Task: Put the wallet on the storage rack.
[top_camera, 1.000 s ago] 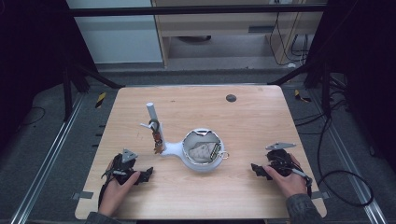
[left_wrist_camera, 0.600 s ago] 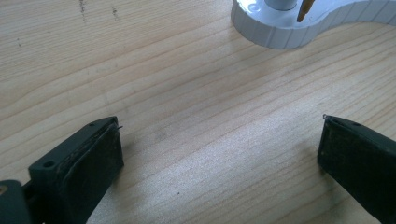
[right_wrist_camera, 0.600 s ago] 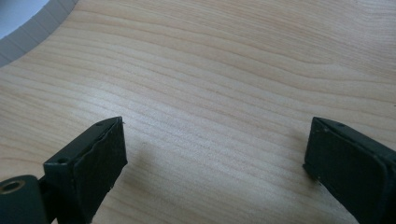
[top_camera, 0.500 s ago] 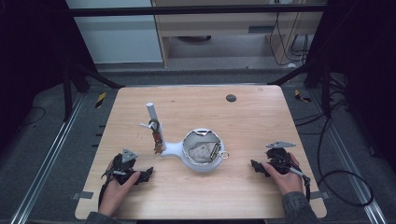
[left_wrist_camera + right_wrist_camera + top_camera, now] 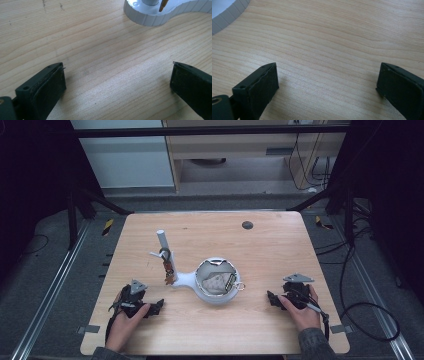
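1. The left tool (image 5: 156, 306) and the right tool (image 5: 272, 299) rest low on the wooden surface (image 5: 260, 250), both wide open and holding nothing; the right jaws have just been opening.
2. The white stand (image 5: 216, 281) sits between them, a little farther away, with keys hanging on its post (image 5: 163, 242).

Wooden table (image 5: 260, 245), light grain, rounded corners; small dark round disc (image 5: 247, 225) lying near its far edge. Grey floor (image 5: 45, 260) around it, with metal rails (image 5: 52, 285) along both sides. Yellow-and-black striped marker (image 5: 107, 226) on the floor at left. Wooden cabinet (image 5: 235, 150) behind, cables (image 5: 360, 305) trailing at right
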